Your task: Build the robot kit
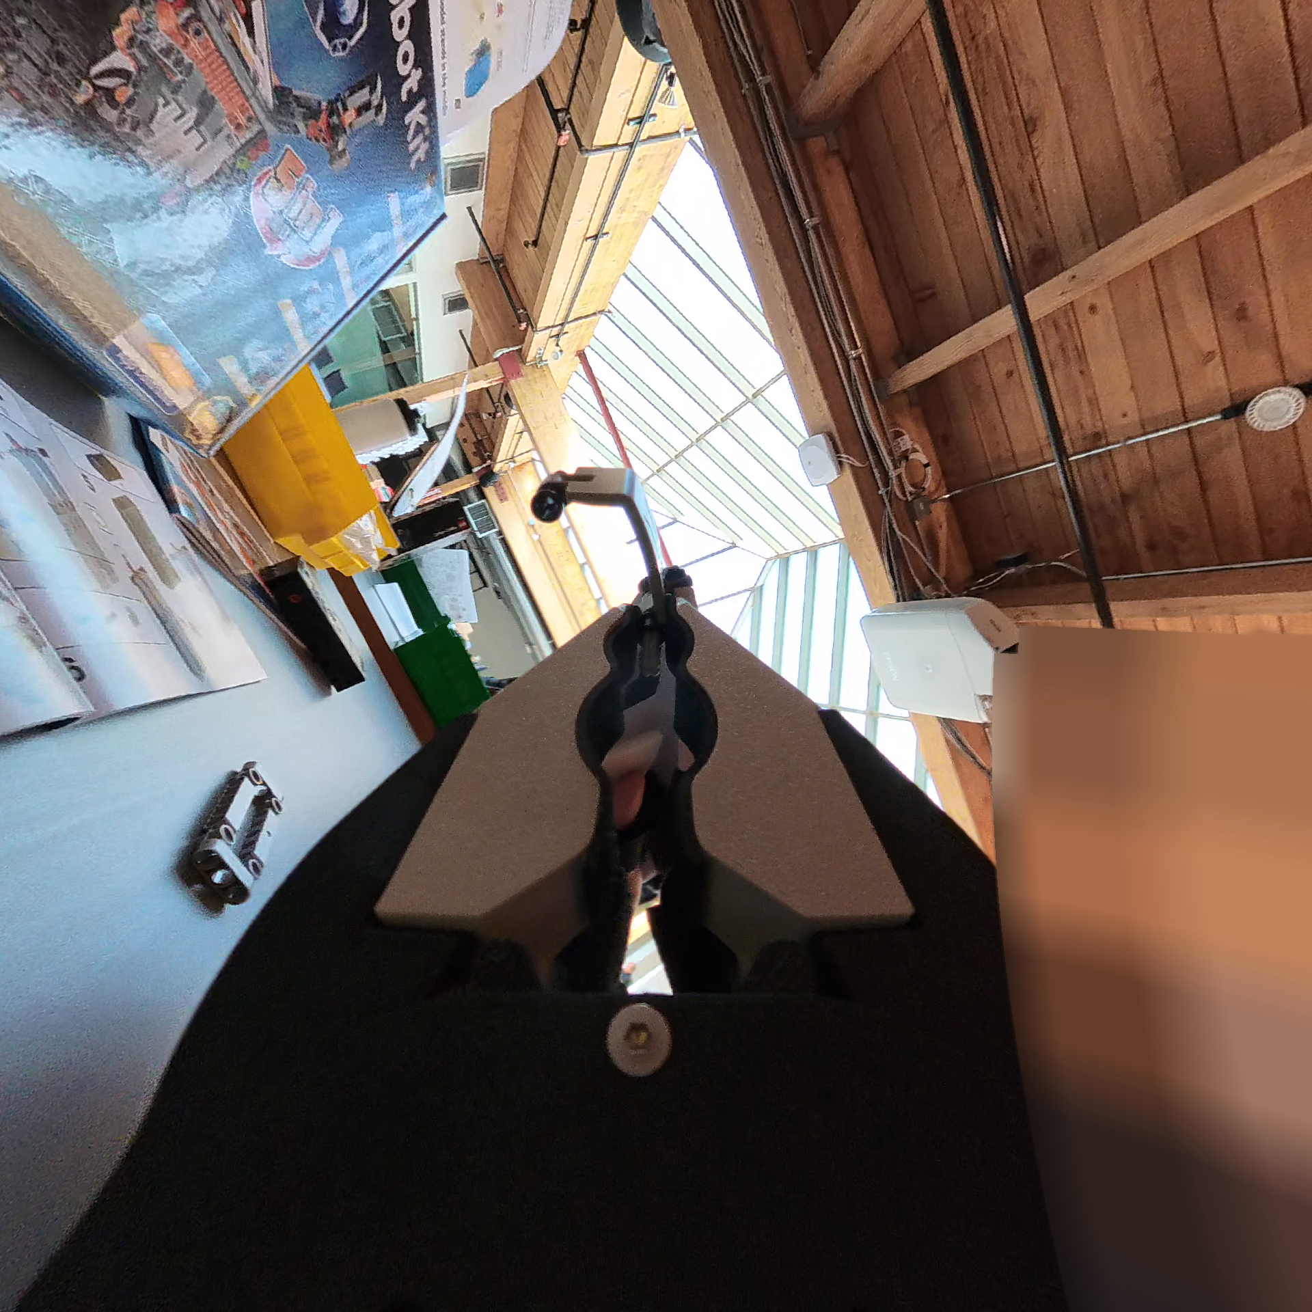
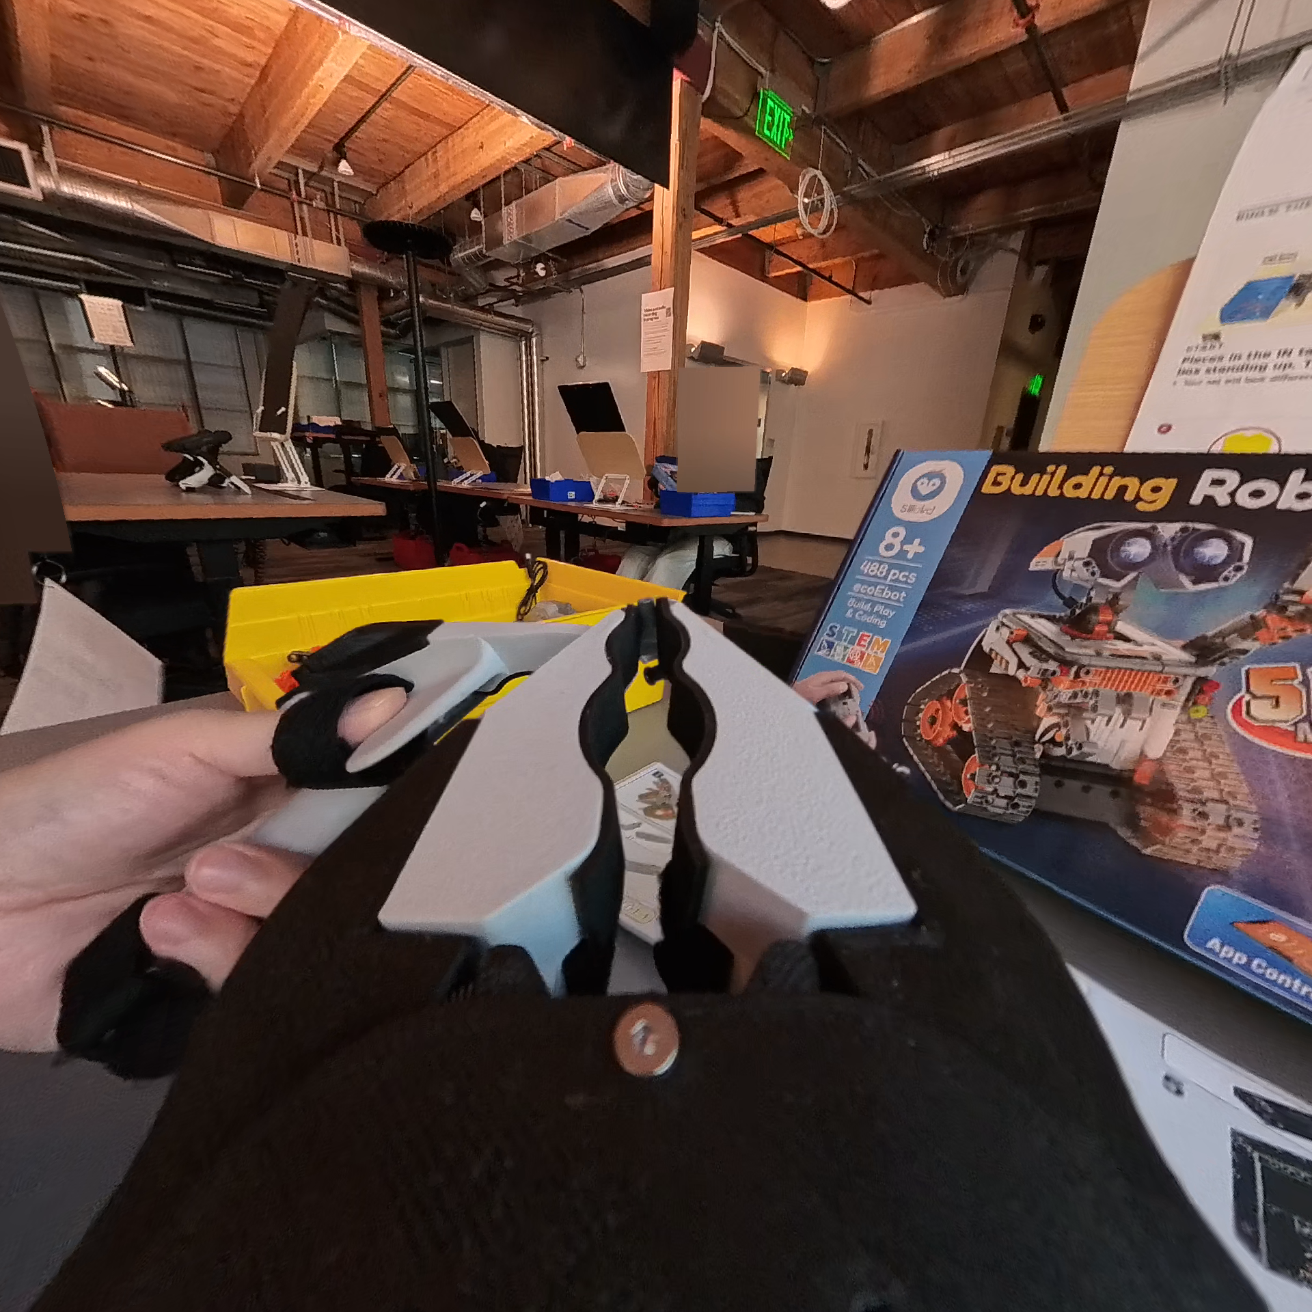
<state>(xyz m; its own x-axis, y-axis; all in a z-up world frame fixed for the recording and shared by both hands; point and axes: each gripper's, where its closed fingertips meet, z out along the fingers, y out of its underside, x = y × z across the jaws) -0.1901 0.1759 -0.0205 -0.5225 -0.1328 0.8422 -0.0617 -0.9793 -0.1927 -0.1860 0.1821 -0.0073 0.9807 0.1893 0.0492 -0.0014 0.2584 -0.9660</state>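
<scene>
My left gripper (image 1: 657,614) is shut on a thin grey bent beam (image 1: 642,529). The beam sticks out past the tips, with a black pin (image 1: 547,505) at its far end. The gripper is held up, turned sideways above the table. A small grey and black block assembly (image 1: 231,827) lies on the grey table (image 1: 85,994) to its left. My right gripper (image 2: 649,614) is shut at the tips, and I see nothing between them. A hand (image 2: 106,816) holds the other gripper's grey body (image 2: 426,674) just left of it.
A robot kit box (image 2: 1065,674) stands at the right; it also shows in the left wrist view (image 1: 213,177). A yellow bin (image 2: 369,618) of parts sits beyond the grippers. An instruction sheet (image 1: 92,568) lies on the table. A green bin (image 1: 433,660) stands farther off. The tips of both grippers are at nearly the same place.
</scene>
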